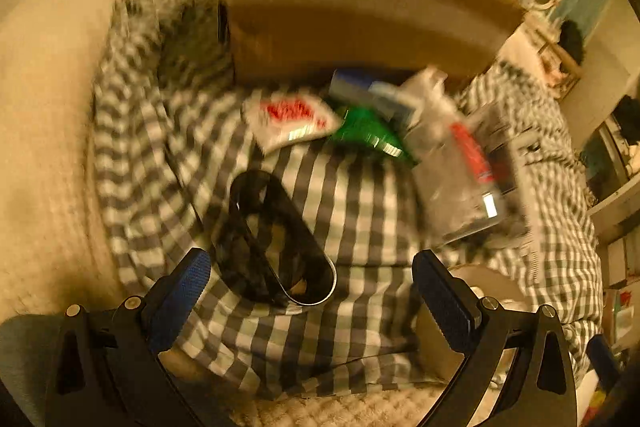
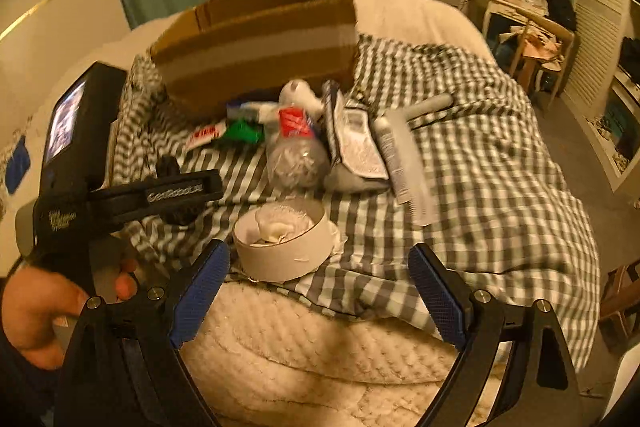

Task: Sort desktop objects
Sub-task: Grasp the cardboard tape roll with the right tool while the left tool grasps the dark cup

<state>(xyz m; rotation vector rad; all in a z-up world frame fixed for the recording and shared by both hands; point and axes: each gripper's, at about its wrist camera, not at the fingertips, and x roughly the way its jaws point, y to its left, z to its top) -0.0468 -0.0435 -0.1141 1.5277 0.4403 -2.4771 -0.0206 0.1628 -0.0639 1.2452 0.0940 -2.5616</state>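
Hovering with the left gripper (image 1: 310,275) spread wide and empty just short of the black sunglasses (image 1: 276,239) lying on the checked cloth (image 1: 360,211), right gripper (image 2: 318,283) likewise gaping over the white bowl (image 2: 280,247); probably handling as light, slick and easily bent, so pinching across the frame's bridge rather than the lenses.

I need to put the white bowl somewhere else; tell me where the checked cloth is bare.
Widest bare stretch of checked cloth: right of the grey brush, out to the cloth's right edge. A smaller patch lies between the white bowl and the brush. Crowded: the packets and crumpled plastic bottle in front of the cardboard box.
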